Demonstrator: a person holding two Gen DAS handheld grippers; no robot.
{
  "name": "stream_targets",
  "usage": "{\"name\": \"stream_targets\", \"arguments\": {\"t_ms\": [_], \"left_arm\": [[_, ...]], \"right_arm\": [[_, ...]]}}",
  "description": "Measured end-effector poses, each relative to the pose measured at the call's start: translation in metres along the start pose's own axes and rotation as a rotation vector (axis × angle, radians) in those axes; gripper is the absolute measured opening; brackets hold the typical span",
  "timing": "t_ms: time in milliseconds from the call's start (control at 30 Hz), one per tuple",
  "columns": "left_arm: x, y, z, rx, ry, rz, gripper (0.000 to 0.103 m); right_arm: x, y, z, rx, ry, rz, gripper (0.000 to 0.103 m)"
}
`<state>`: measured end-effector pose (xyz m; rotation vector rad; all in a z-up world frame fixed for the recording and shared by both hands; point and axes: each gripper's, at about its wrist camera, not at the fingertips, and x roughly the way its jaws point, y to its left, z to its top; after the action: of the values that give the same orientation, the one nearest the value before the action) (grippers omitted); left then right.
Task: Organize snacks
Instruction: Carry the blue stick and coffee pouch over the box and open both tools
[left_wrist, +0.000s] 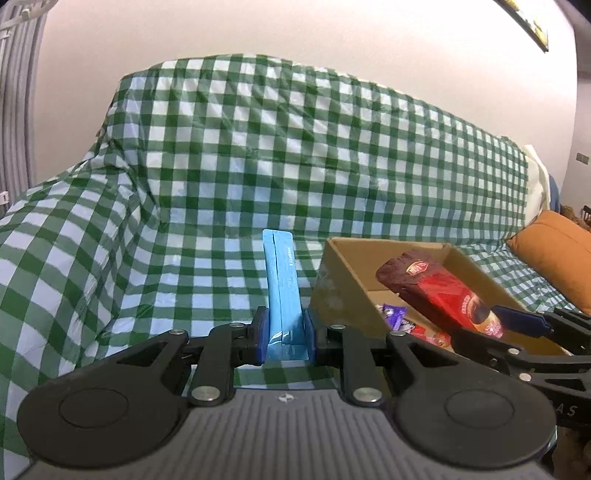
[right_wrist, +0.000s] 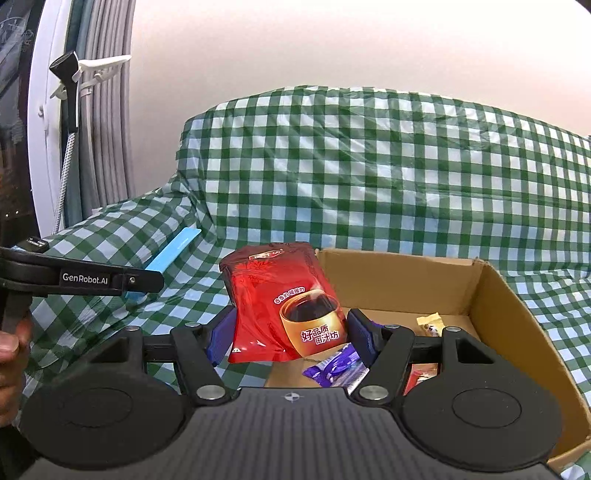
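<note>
Left wrist view shows the left gripper (left_wrist: 286, 334) with its jaws closed on a blue sachet (left_wrist: 281, 295), which stands upright between the blue pads above a sofa (left_wrist: 229, 155) draped in green-and-white check cloth. Just right of it sits an open cardboard box (left_wrist: 345, 273) on the sofa seat, and over the box hangs a red pouch (left_wrist: 439, 295) pinched by the right gripper (left_wrist: 517, 321), which reaches in from the right edge. An orange cushion (left_wrist: 554, 258) lies beyond the box on the far right. Right wrist view shows the right gripper (right_wrist: 291, 332) with its jaws clamped on both sides of the red pouch (right_wrist: 284, 302), held upright over the near left corner of the box (right_wrist: 509, 306). Inside the box lie a purple wrapper (right_wrist: 334, 369), a small yellow packet (right_wrist: 430, 323) toward the back, and a red wrapper (right_wrist: 421, 374) partly hidden behind the right finger. To the left, the other gripper (right_wrist: 85, 278) holds the blue sachet (right_wrist: 173, 249) tilted above the sofa arm, well apart from the box, and grey curtains (right_wrist: 110, 110) hang behind.
</note>
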<state>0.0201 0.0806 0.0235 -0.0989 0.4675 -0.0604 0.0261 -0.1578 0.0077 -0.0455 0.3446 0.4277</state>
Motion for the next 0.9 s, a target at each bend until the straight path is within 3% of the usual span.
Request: {"name": "stream_targets", "arguments": {"t_ms": [467, 900], "left_arm": [[0.007, -0.027, 0.003, 0.038, -0.058, -0.073, 0.022], [0.015, -0.059, 0.002, 0.07, -0.106, -0.162, 0.022]], "right_arm": [[-0.013, -0.017, -0.001, -0.003, -0.044, -0.066, 0.067], [-0.021, -0.046, -0.003, 0.057, -0.065, -0.195, 0.068]]}}
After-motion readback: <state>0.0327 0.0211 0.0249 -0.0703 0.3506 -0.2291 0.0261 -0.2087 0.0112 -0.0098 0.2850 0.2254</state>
